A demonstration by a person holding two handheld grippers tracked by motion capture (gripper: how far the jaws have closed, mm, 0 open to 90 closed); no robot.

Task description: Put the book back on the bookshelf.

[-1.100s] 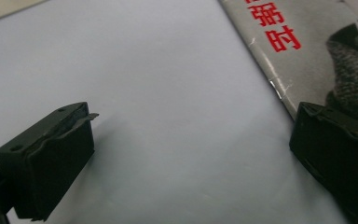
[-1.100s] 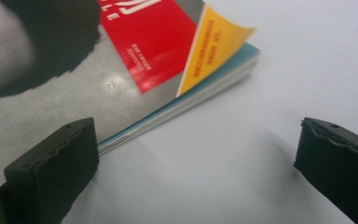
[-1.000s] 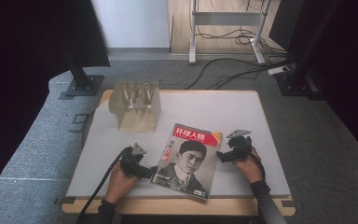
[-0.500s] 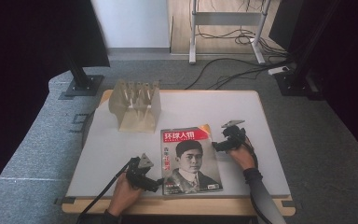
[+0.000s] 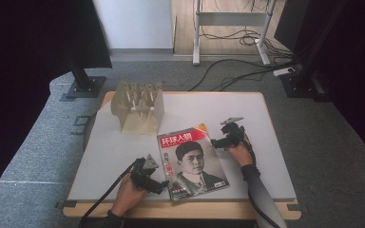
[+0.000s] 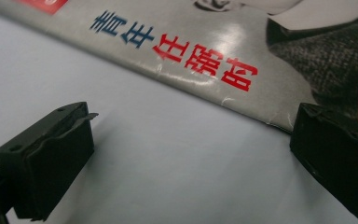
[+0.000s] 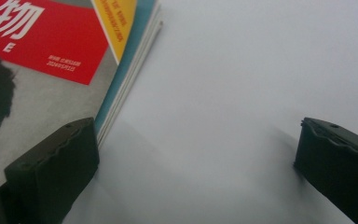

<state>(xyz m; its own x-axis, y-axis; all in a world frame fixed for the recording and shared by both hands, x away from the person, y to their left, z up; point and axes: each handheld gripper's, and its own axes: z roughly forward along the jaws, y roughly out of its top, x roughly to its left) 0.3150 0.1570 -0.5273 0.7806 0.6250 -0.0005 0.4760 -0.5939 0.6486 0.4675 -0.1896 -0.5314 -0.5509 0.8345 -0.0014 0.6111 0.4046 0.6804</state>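
Straddling opposite edges of the magazine (image 5: pixel 192 160) (flat, near the surface's (image 5: pixel 247 109) front edge), left gripper (image 5: pixel 160 184) and right gripper (image 5: pixel 215 143) fingers gape wide, holding nothing. Risk: shallow bite creases cover, or mag. slides off front edge.

Soft, even overhead light is covering the counter (image 5: pixel 123 152) in the high view, while the surroundings at left and right are falling into near-black. The high view is staying reasonably sharp, with fine print unreadable. In the left gripper view, a white glare patch is showing on the glossy magazine (image 6: pixel 233 42) cover, and the near jaws are casting faint, diffuse shadows. In the right gripper view, the white surface is reading bluish-grey and the jaws are appearing slightly soft
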